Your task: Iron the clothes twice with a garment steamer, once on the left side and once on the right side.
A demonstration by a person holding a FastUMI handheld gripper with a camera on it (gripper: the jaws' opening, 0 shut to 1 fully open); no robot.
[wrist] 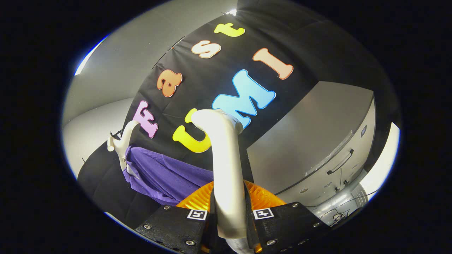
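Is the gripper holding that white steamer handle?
Yes: the gripper is shut on the steamer handle, with both fingers pressing its sides.

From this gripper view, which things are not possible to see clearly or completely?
- Steamer handle: its lower end is hidden between the fingers of the hand-held gripper, which are shut on it.
- Orange part: mostly covered by the handle and fingers; what it is cannot be told.
- Purple garment: its lower part is cut off by the fingers, and its full shape stays unknown.
- Grey cabinet: its small marks are too small to make out.
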